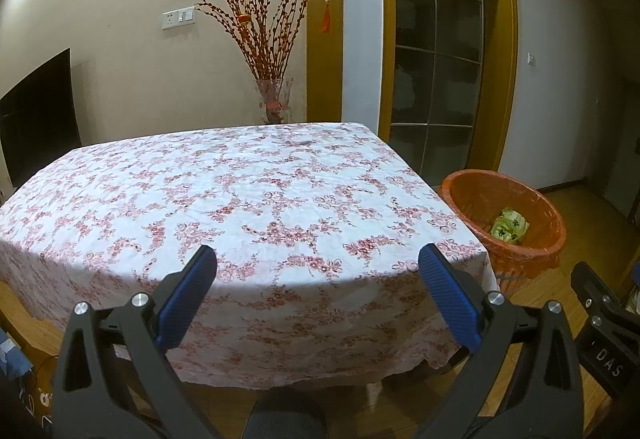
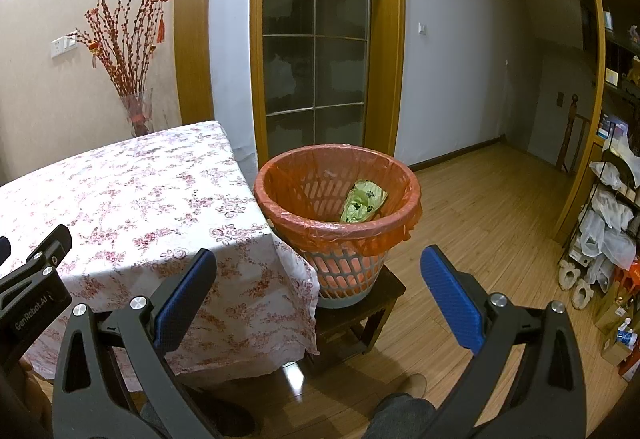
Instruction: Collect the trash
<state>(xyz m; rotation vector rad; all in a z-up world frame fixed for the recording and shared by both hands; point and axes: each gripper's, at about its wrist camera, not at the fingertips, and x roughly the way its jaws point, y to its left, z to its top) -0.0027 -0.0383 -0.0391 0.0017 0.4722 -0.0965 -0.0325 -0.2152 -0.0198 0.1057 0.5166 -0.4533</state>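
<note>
I see one piece of trash, a crumpled green wrapper [image 2: 363,205] with small dark markings, lying inside the waste basket [image 2: 280,207]. It leans against the inner wall on the far right side, tilted, its wider end uppermost. The basket is a pale plastic lattice bin lined with an orange bag [image 2: 376,243] folded over the rim. It stands upright just ahead of my right gripper [image 2: 318,271], slightly left of centre between the spread blue pads. From my left gripper [image 1: 318,271] it sits ahead and well off to the right, wrapper [image 1: 510,226] visible within.
</note>
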